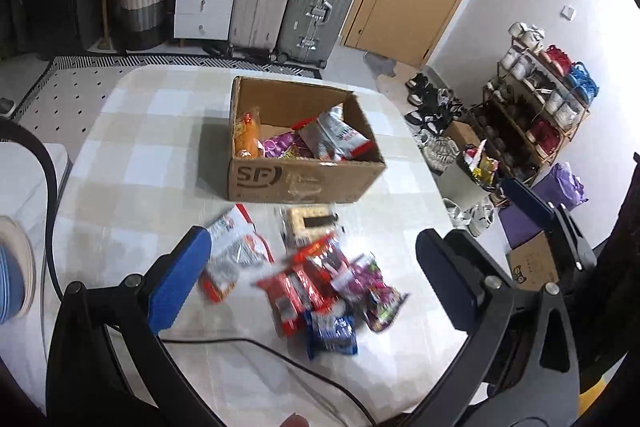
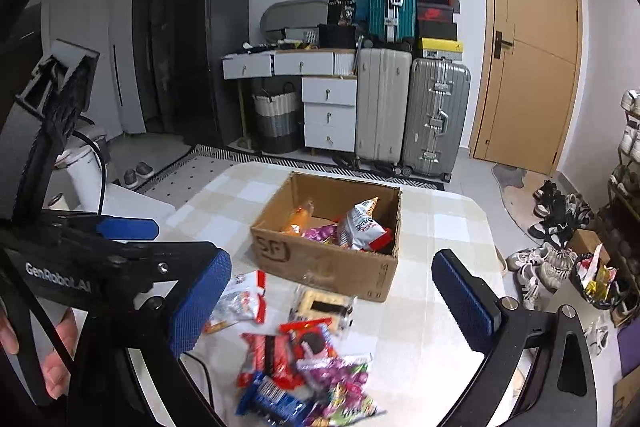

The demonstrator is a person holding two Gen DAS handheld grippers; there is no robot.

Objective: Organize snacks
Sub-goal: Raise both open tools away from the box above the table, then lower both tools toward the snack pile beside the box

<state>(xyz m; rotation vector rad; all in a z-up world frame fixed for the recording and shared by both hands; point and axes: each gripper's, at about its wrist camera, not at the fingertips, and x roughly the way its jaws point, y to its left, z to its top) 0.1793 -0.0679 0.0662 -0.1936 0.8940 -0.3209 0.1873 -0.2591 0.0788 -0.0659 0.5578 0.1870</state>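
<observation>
An open cardboard box (image 1: 304, 183) (image 2: 320, 263) stands on the checked table (image 1: 140, 163) and holds several snack packs. A pile of loose snacks lies in front of it: red packs (image 1: 300, 287) (image 2: 280, 347), a blue pack (image 1: 332, 335) (image 2: 268, 399), purple packs (image 1: 372, 287) (image 2: 340, 375), a white-and-red bag (image 1: 236, 243) (image 2: 244, 299) and a clear biscuit pack (image 1: 308, 223) (image 2: 324, 303). My left gripper (image 1: 312, 279) is open above the pile, holding nothing. My right gripper (image 2: 332, 303) is open and empty above the pile. The left gripper's blue finger (image 2: 128, 229) shows at the left of the right wrist view.
A black cable (image 1: 280, 359) crosses the table's near edge. A shoe rack (image 1: 540, 107) and shoes stand on the floor to the right. Suitcases (image 2: 412, 111), white drawers (image 2: 328, 111) and a wooden door (image 2: 528, 39) are behind the table. A white chair (image 1: 24, 179) stands at the left.
</observation>
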